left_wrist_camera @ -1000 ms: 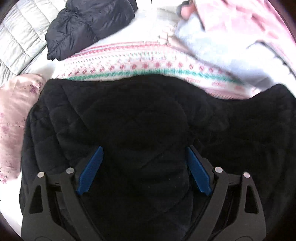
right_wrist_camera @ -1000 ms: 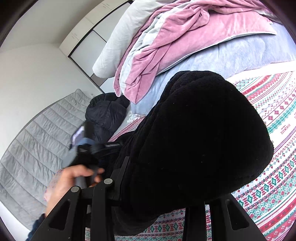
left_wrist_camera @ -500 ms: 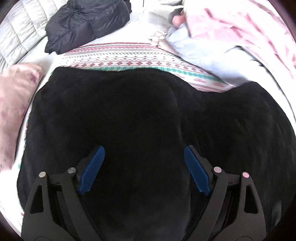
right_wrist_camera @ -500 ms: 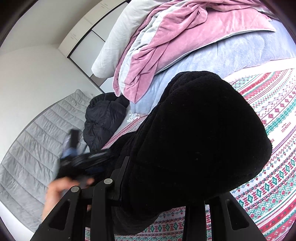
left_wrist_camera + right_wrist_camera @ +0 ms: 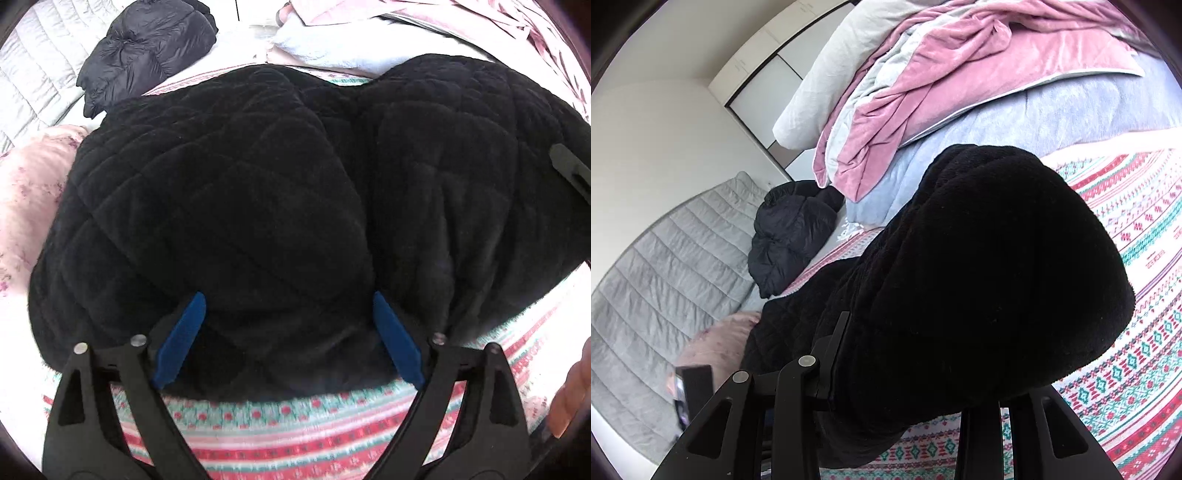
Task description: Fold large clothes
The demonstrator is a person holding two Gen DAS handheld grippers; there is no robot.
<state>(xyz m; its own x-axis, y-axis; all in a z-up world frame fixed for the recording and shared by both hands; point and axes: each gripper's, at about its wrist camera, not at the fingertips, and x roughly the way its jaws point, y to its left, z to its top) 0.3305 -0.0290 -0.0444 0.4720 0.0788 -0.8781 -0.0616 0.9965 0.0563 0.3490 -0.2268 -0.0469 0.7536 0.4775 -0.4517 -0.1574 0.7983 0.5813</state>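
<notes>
Where the left wrist view looks steeply down, you see the black quilted garment (image 5: pixel 266 206) spread across the patterned bedspread (image 5: pixel 295 435), with its long axis running left to right across the picture and its near hem lying just ahead of your left gripper (image 5: pixel 288 332). The 2 blue pads (image 5: pixel 181 336) stand wide apart, one to each side of the raised middle fold; the fabric lies between them, but neither pad visibly presses on it, so treat this gripper as spread and holding nothing. A black finger of the other tool shows at the right edge of this view, so the garment's right-hand end belongs to the other hand, while the left-hand end and the near hem lie closest to your left gripper. A black puffer jacket (image 5: pixel 147 48) and a pink pillow (image 5: pixel 29 184) lie beyond and to the left, apart from the fold line. In the right wrist view, the same black garment (image 5: pixel 979 295) fills the middle of the picture as a thick bunched lobe rising from between the fingers of your right gripper (image 5: pixel 908 406). The jaws stand partly closed and the fabric is clamped between them, though the pads themselves are buried in the pile. The lobe hangs above the bedspread (image 5: pixel 1145 240), pointing away toward the pink blanket (image 5: pixel 960 92) and the puffer jacket (image 5: pixel 790 236). Judge the coming move as a carry of this held end across the garment's long axis.
</notes>
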